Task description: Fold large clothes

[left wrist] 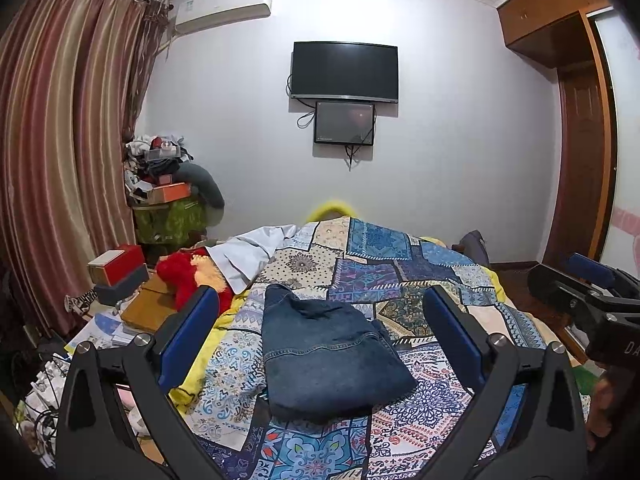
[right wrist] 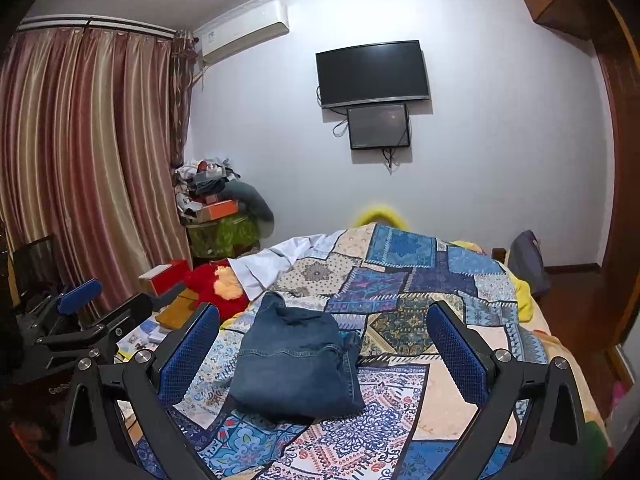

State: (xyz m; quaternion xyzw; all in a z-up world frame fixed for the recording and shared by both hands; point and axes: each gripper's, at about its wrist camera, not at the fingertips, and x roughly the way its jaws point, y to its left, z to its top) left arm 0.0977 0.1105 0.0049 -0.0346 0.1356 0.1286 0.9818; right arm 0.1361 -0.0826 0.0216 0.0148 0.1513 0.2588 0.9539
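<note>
Both grippers were empty. Our left gripper (left wrist: 320, 320) had its jaws spread wide, nothing between the blue pads, hovering above the near part of the bed (left wrist: 436, 404). Our right gripper (right wrist: 324, 336) was the same: jaws wide apart, clear of the cloth, and just beside the left one, which showed at the left edge of the right wrist view.

Jeans (left wrist: 320, 356) lay on the patchwork quilt (left wrist: 380, 264), around the middle of the bed's near half, a bit toward its left edge. Neither gripper touched them.

We judged progress as late-stage. The denim was already a compact, roughly rectangular bundle, several layers thick, with a stitched seam running across the top face. No leg or waistband trailed loose that we could see. The far end looked bunched and a little rumpled, and the right side showed a stacked fold edge that wasn't fully flush.

What we thought was left: maybe a tidy-up press on that far end, or squaring the right edge. Otherwise this item read as done.

A white garment (left wrist: 256, 252) lay crumpled at the far-left part of the bed, near a red plush toy (left wrist: 188, 276). It could be next in line, but we couldn't tell from this.
</note>
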